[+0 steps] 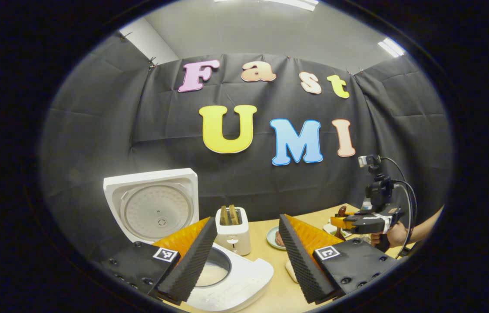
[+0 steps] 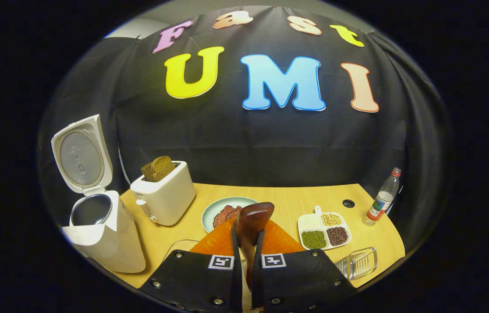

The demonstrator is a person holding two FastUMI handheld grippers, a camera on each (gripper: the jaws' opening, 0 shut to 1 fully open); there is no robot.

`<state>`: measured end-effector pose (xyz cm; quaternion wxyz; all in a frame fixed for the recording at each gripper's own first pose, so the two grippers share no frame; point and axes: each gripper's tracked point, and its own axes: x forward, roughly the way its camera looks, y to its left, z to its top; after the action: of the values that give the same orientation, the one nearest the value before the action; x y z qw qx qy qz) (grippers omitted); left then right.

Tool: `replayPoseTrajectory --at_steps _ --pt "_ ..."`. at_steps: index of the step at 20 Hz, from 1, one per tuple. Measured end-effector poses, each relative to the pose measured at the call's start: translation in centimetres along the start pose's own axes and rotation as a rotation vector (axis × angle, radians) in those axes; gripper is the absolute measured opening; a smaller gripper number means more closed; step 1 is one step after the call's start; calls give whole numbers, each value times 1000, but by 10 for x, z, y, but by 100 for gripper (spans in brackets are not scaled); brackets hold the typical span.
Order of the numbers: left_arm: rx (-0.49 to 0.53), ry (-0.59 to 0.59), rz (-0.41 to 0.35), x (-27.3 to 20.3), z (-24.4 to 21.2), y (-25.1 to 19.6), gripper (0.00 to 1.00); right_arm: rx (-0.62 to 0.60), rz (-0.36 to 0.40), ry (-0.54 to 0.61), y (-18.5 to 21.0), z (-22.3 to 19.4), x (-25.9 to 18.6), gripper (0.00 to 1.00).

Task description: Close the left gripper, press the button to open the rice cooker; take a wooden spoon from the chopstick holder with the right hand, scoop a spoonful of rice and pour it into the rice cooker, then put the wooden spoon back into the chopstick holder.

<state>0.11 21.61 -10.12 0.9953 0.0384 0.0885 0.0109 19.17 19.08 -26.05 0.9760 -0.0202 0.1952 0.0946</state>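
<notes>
We start with the rice cooker [image 2: 101,234], the biggest thing on the table [image 2: 279,195]: its lid [image 2: 80,154] stands swung up and back, so we judge the button press done. In the left gripper view the pot [image 1: 214,271] lies open just below us, with something pale in its bottom; whether that is rice already poured or only the bare liner we cannot tell from this angle.

Next in size, our left gripper [image 1: 249,256] hangs above the cooker with its jaws spread wide and nothing between them, its part of the job apparently finished.

Our right gripper [image 2: 246,261] has its fingers drawn nearly together on the handle of the wooden spoon [image 2: 253,217], whose dark bowl stands up ahead of the fingertips, over the middle of the table. From the left gripper view we see that same tool off to the right, held in a hand [image 1: 394,234], well apart from the cooker. So the spoon is out of its holder and in our grip.

The spoon bowl looks empty from here, so we judge the scoop, or at least the return, to be ahead of us. The divided dish [image 2: 325,230] of beans and grains sits just right of the spoon, and a clear rack [image 2: 357,263] lies at the near right edge. Putting the spoon back in the chopstick holder is left to do.
</notes>
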Motion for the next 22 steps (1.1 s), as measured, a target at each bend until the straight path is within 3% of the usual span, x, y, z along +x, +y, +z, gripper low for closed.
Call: replayPoseTrajectory --at_steps 5,8,14,15,19,22 --pt "-3 28 39 -2 -8 23 99 -55 -50 20 19 -34 27 9" --pt "-4 52 51 -3 -17 31 99 -53 -1 26 46 -43 34 9" --pt "2 58 74 -6 -18 37 100 266 152 101 85 -50 29 9" --pt "2 59 77 -5 -18 37 96 326 167 110 83 -49 27 9" --pt "1 62 74 -3 -19 30 98 579 215 144 66 -49 22 9" --pt "16 51 66 -3 -11 23 99 648 199 110 40 -37 13 9"
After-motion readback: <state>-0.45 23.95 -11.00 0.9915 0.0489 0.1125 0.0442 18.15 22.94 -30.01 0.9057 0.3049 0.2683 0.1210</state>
